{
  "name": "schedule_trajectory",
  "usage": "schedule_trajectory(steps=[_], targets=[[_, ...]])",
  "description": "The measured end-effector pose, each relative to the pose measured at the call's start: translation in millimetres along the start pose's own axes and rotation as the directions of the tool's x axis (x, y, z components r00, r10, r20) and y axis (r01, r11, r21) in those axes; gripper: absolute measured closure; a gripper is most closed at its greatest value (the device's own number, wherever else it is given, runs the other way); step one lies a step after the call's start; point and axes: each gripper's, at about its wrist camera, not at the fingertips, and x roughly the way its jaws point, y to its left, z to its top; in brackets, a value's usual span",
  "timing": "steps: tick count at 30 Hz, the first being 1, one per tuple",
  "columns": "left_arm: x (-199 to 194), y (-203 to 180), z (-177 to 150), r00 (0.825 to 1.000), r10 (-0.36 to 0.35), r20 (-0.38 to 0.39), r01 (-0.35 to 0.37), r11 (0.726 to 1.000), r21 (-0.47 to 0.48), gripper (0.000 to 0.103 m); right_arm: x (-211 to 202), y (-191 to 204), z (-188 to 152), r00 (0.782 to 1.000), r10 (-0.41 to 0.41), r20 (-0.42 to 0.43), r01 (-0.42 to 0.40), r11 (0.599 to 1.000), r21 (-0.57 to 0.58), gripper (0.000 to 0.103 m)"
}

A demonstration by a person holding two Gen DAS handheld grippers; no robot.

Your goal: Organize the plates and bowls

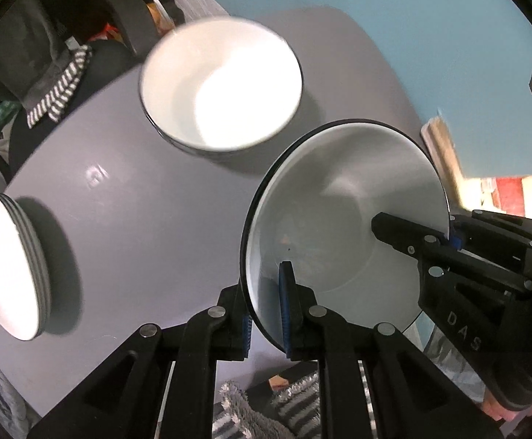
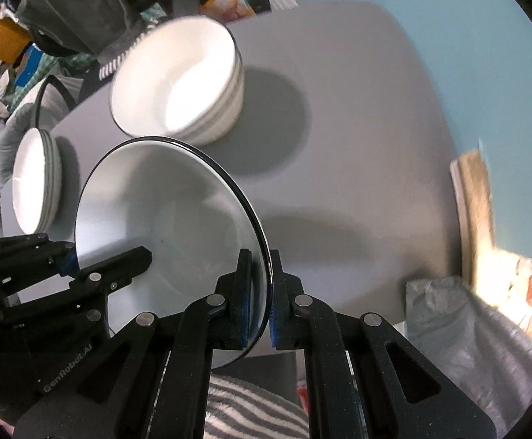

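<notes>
**Plate held by both grippers above the table — handling notes**

The plate (image 1: 339, 219) is off the grey table (image 1: 138, 219), tilted steeply, its eating face toward both cameras. The left gripper (image 1: 266, 314) is closed on the rim at one side, one blue pad on the face and one behind. The right gripper (image 2: 262, 303) is closed on the opposite rim in the same way. Each gripper shows in the other's view, clamped across the plate's edge.

On the table: a stack of bowls (image 2: 178, 77) at the far side and a stack of plates (image 1: 10, 263) nearer the left edge, well apart from each other.

Judgement on handling:
- Looks glazed ceramic — stiff, fairly heavy for its thinness, breakable if dropped or knocked.
- Glaze is likely slick, and the pads bite only a narrow band of rim, so slip is the main risk.
- Opposed rim holds seem the best purchase; both hands must travel together or the plate could twist out.
- Likely destination is the plate stack; set it down flat and gently to avoid chipping.
</notes>
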Motion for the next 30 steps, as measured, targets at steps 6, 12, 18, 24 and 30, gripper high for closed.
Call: schedule_trajectory(steps=[6, 12, 18, 24, 30], targets=[[-17, 7, 27, 0.999, 0.001, 0.044, 0.0, 0.999, -0.033, 0.09, -9, 14, 24, 0.999, -0.008, 0.042, 0.01, 0.999, -0.047, 0.095], [-31, 20, 48, 0.997, 0.027, 0.074, -0.022, 0.998, -0.065, 0.09, -5, 27, 31, 0.998, -0.001, 0.062, 0.007, 0.996, -0.094, 0.095], [-32, 31, 66, 0.996, 0.046, 0.08, -0.038, 0.994, -0.101, 0.09, 1, 40, 55, 0.998, 0.004, 0.062, 0.004, 0.992, -0.125, 0.095], [-23, 38, 81, 0.996, 0.06, 0.062, -0.052, 0.991, -0.125, 0.089, 9, 43, 75, 0.999, 0.003, 0.045, 0.004, 0.99, -0.14, 0.095], [-13, 42, 89, 0.997, 0.067, 0.032, -0.062, 0.988, -0.14, 0.089, 21, 39, 84, 1.0, 0.009, 0.02, -0.006, 0.99, -0.138, 0.095]])
